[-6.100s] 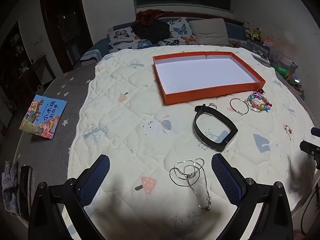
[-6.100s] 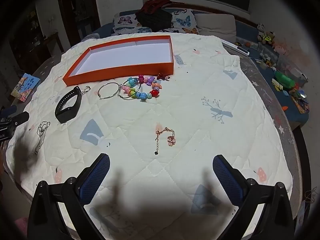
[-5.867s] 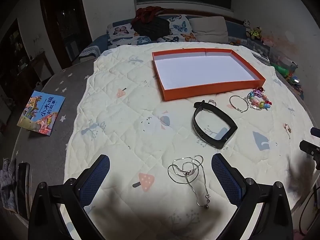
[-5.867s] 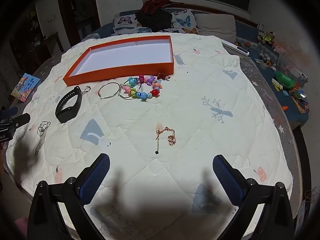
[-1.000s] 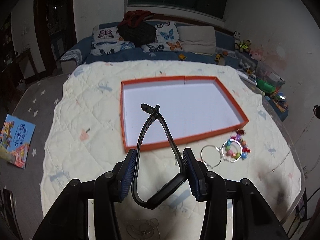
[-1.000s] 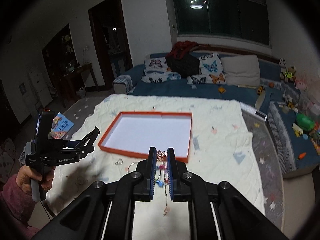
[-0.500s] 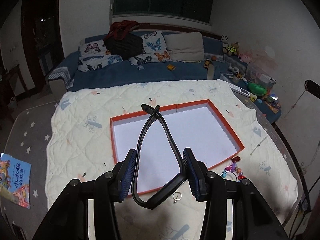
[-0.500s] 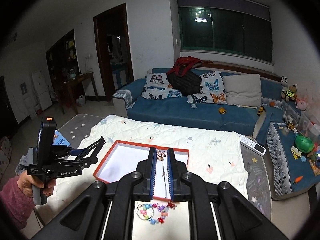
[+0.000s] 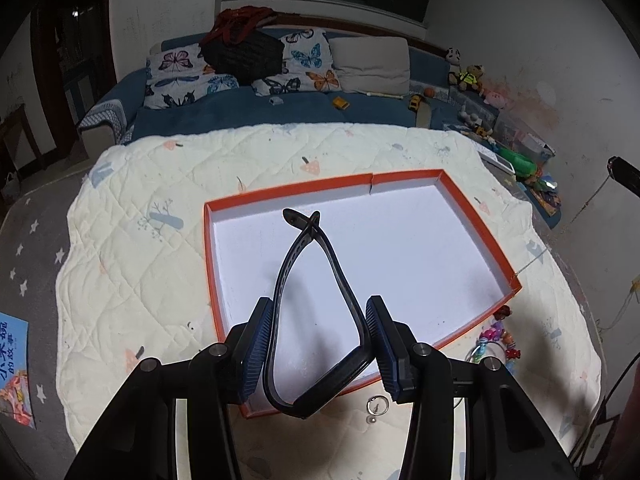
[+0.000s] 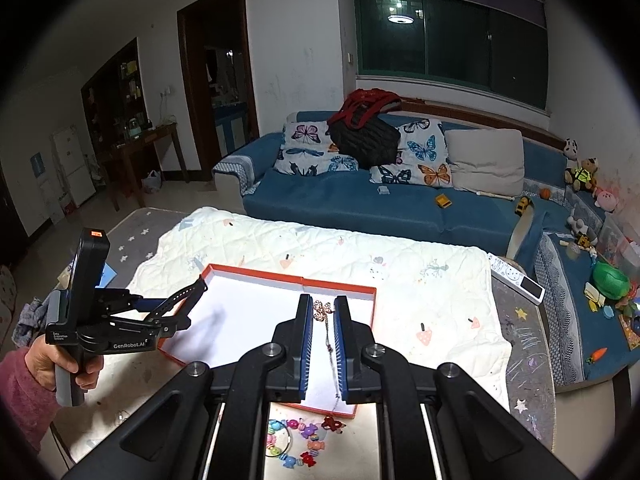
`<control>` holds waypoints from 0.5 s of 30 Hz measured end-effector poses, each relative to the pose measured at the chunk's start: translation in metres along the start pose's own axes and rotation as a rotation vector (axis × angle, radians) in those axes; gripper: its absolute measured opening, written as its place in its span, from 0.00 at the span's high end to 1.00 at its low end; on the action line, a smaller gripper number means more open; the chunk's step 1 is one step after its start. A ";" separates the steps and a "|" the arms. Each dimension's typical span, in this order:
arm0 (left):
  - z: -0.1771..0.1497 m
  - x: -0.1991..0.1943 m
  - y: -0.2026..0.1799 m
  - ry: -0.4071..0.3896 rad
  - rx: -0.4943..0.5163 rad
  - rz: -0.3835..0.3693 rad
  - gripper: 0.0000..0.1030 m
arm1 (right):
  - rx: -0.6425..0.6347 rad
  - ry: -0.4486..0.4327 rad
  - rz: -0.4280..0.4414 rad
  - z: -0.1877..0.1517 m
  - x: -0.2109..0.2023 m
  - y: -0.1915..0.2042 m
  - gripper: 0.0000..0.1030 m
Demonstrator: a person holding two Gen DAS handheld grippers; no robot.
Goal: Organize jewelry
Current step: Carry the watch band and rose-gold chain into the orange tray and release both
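Note:
My left gripper (image 9: 320,312) is shut on a black wristband (image 9: 308,280) and holds it above the near left part of the orange tray (image 9: 476,220), which has a white floor. In the right wrist view the left gripper (image 10: 192,292) hangs over the tray's left end (image 10: 256,270). My right gripper (image 10: 323,308) is shut on a thin rose-gold chain necklace (image 10: 326,328), which dangles above the tray. A colourful bead bracelet (image 9: 496,340) and a small ring (image 9: 377,405) lie on the quilt beside the tray's near edge.
The cream quilted cover (image 9: 160,184) spreads over a round table. A blue sofa (image 10: 360,204) with butterfly cushions stands behind. A picture book (image 9: 12,364) lies at the table's left edge. A remote (image 10: 516,276) lies at the far right edge.
Both grippers picked up their pieces earlier. In the last second both rose, then came lower over the tray; the wristband and the chain stay held.

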State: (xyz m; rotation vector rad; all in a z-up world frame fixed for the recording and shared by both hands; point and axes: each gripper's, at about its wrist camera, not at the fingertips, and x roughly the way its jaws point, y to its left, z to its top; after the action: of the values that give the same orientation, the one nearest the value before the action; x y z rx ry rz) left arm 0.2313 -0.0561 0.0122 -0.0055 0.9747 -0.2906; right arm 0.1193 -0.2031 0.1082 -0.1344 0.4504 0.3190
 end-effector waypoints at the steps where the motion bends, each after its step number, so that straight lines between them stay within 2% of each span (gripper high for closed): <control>1: -0.001 0.005 0.001 0.008 -0.002 0.001 0.51 | -0.005 -0.002 -0.006 0.002 -0.001 0.000 0.88; 6: -0.007 0.023 0.007 0.042 -0.013 0.008 0.51 | -0.023 -0.014 -0.011 0.014 -0.005 0.002 0.88; 11: -0.014 0.036 0.011 0.070 -0.020 0.007 0.51 | -0.025 0.023 -0.017 0.007 0.008 0.002 0.88; 15: -0.020 0.044 0.017 0.092 -0.031 0.014 0.51 | -0.014 0.012 -0.015 0.006 0.006 0.000 0.88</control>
State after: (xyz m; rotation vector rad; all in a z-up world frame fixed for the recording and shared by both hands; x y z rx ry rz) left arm 0.2424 -0.0478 -0.0375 -0.0131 1.0697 -0.2644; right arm 0.1270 -0.2004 0.1113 -0.1535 0.4593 0.3069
